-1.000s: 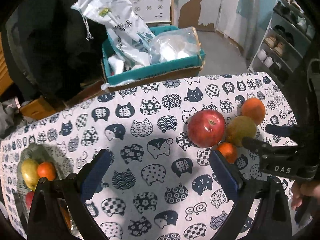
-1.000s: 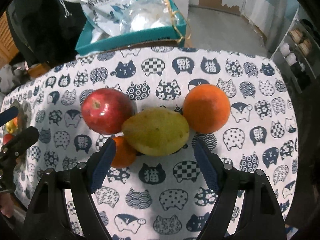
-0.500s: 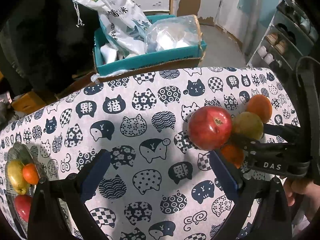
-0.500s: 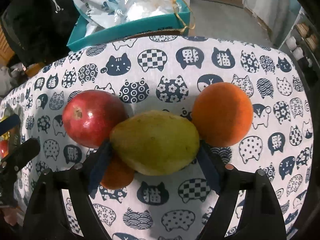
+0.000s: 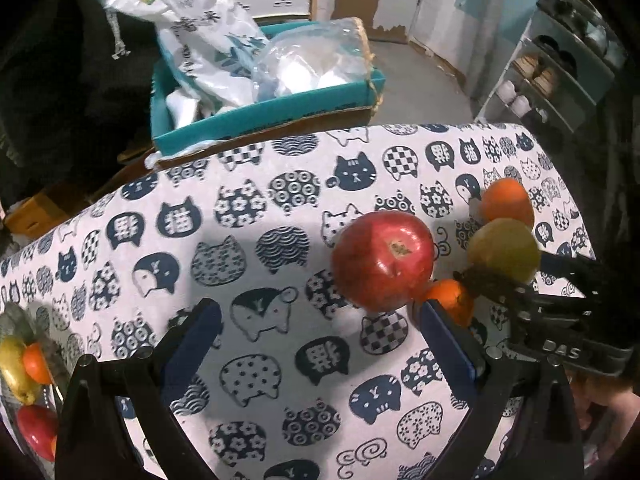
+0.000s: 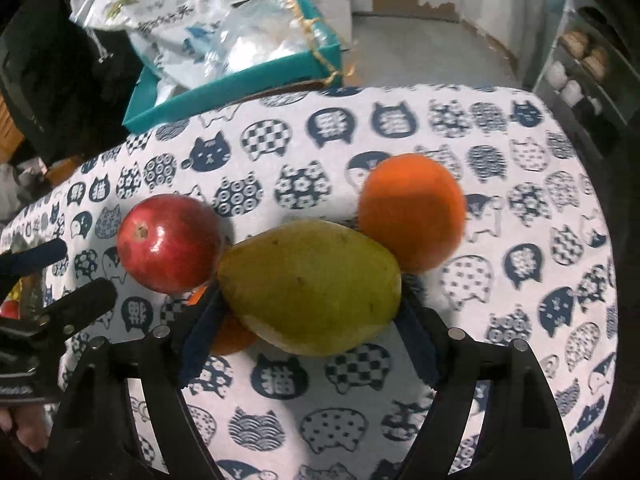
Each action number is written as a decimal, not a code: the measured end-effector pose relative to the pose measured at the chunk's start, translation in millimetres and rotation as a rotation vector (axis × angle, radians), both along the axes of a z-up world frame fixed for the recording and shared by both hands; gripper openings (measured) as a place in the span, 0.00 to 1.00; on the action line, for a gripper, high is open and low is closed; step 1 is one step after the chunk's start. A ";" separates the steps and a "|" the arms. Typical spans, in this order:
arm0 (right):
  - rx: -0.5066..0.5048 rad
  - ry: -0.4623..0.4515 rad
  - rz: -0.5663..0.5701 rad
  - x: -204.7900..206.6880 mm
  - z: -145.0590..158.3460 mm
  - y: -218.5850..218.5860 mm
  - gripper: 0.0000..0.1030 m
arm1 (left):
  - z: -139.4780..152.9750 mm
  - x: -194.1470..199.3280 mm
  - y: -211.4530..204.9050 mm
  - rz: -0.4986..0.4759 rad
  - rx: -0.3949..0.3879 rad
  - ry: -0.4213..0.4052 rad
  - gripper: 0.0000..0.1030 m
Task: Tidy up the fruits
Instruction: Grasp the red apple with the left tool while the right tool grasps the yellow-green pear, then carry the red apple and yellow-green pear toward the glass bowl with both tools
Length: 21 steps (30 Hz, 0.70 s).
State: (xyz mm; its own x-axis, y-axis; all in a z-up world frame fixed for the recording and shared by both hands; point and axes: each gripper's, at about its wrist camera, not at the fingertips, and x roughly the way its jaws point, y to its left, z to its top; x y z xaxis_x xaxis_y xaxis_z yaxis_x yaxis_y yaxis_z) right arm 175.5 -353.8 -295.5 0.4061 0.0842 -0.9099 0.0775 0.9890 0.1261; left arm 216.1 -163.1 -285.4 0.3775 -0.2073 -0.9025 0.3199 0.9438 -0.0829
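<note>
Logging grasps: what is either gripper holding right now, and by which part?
Left gripper holds nothing. Right gripper straddles the pear, pads at its two ends; whether they grip yet cannot be told.

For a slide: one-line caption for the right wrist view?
Right tool closing around a green pear, flanked by a red apple and an orange.
</note>
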 end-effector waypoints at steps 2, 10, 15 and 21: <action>-0.009 -0.010 -0.020 -5.1 4.3 -7.8 0.78 | -3.9 2.6 -6.7 -0.010 0.008 0.000 0.97; -0.011 -0.028 -0.071 -18.3 8.7 -32.1 0.78 | -17.8 13.5 -27.8 -0.015 -0.007 0.033 0.97; -0.009 -0.019 -0.070 -24.0 4.2 -31.8 0.78 | -25.9 22.8 -35.9 -0.002 -0.041 0.066 0.97; -0.003 -0.007 -0.058 -26.3 -1.9 -25.3 0.78 | -36.2 30.7 -38.7 0.008 -0.073 0.128 0.79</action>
